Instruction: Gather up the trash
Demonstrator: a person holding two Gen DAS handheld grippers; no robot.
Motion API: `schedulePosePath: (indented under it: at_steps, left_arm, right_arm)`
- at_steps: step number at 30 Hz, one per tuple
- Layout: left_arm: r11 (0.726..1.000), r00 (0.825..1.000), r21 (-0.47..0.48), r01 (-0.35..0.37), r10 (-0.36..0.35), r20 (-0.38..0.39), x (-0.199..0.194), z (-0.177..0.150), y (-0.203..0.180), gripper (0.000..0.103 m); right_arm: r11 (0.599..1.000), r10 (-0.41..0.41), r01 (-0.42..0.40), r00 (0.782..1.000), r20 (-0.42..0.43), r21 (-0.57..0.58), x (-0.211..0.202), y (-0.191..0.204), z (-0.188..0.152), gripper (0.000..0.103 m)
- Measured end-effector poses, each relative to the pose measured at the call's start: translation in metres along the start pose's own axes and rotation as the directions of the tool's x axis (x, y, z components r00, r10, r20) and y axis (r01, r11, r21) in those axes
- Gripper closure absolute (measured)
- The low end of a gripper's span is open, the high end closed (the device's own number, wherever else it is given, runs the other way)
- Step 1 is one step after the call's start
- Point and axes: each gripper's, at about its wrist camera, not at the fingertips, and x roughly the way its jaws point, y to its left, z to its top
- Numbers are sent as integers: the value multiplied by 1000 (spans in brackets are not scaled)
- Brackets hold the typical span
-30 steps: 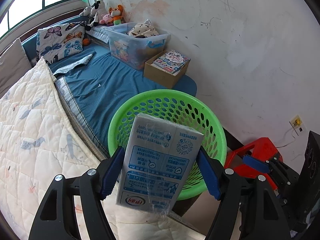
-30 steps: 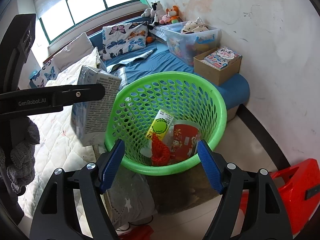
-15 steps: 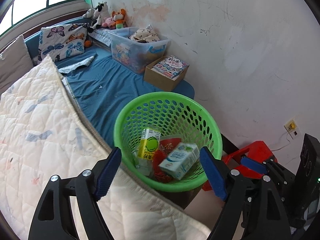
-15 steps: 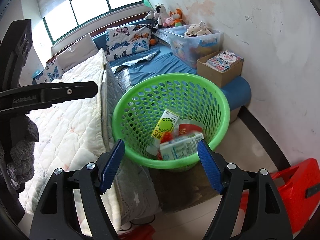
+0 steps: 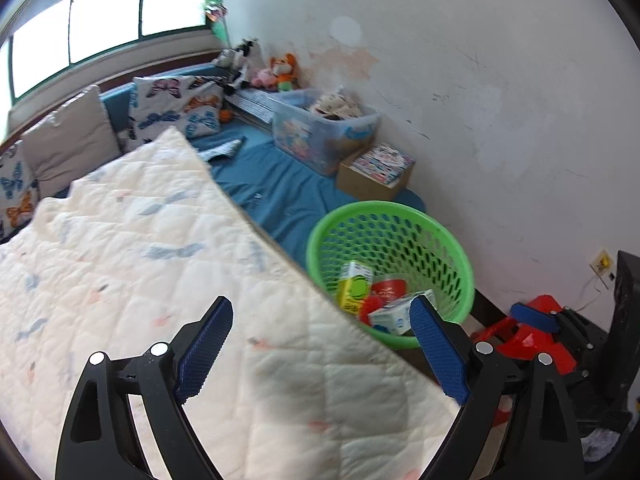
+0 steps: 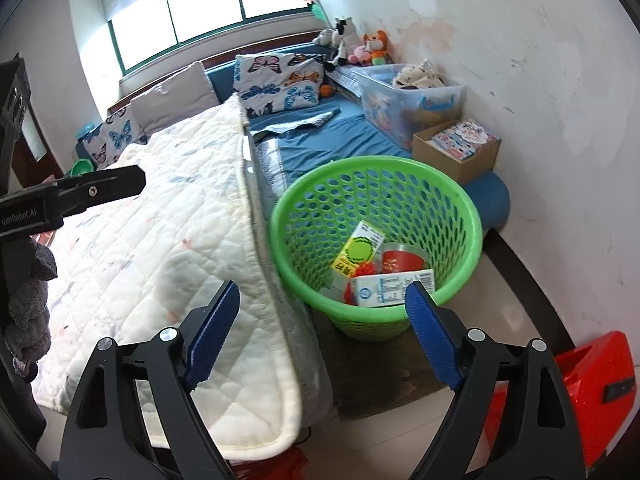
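A green perforated basket [image 6: 460, 200] stands on the floor at the bed's foot; it also shows in the left wrist view [image 5: 448, 236]. In it lie a white and blue carton [image 6: 392, 288], a yellow carton [image 6: 358, 250], a red cup [image 6: 402, 260] and a red scrap. The white and blue carton [image 5: 394, 314] also shows in the left wrist view. My left gripper [image 5: 320, 352] is open and empty above the quilt, left of the basket. My right gripper [image 6: 320, 336] is open and empty in front of the basket. The left gripper's arm [image 6: 72, 196] shows at the left of the right wrist view.
A white quilt [image 6: 160, 240] covers the bed beside the basket. A clear storage bin [image 6: 412, 96], a cardboard box of books [image 6: 456, 148], pillows and plush toys lie at the far end by the wall. A red plastic object [image 6: 592, 376] stands on the floor at the right.
My left gripper opened and dropped the white and blue carton into the basket, then drew back left over the quilt. My right gripper stayed open and shifted slightly.
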Motion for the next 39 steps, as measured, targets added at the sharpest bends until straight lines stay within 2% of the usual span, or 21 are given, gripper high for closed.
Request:
schedulePosePath:
  at_steps: [2, 12, 21, 24, 29, 32, 35, 39]
  left_arm:
    - [1000, 1000, -11, -24, 25, 14, -11, -6, 8, 8]
    - [988, 991, -88, -125, 128, 31, -56, -45, 44, 7]
    - [955, 966, -157, -250, 258, 29, -92, -84, 69, 7]
    - [950, 963, -174, -259, 269, 33, -103, -93, 74, 7]
    - [929, 945, -201, -309, 324, 45, -120, -109, 81, 7]
    - [923, 942, -223, -315, 332, 42, -127, -117, 84, 7]
    - [908, 929, -236, -345, 367, 52, -134, -122, 86, 7]
    - [901, 928, -259, -347, 370, 45, -139, -129, 90, 7]
  right_arm:
    - [1000, 4, -4, 1000, -2, -8, -2, 7, 0, 15]
    - [997, -3, 1, 1000, -17, -81, -9, 56, -7, 10]
    - [991, 7, -10, 1000, -25, -136, -13, 88, -18, 6]
    - [991, 21, -24, 1000, -22, -131, -16, 94, -22, 5]
    - [992, 44, -45, 999, -8, -118, -22, 100, -25, 5]
    - [992, 52, -52, 999, -5, -114, -23, 104, -27, 4]
    - [991, 56, -56, 998, -1, -122, -23, 109, -29, 5]
    - [989, 50, -48, 999, 10, -142, -24, 115, -31, 4]
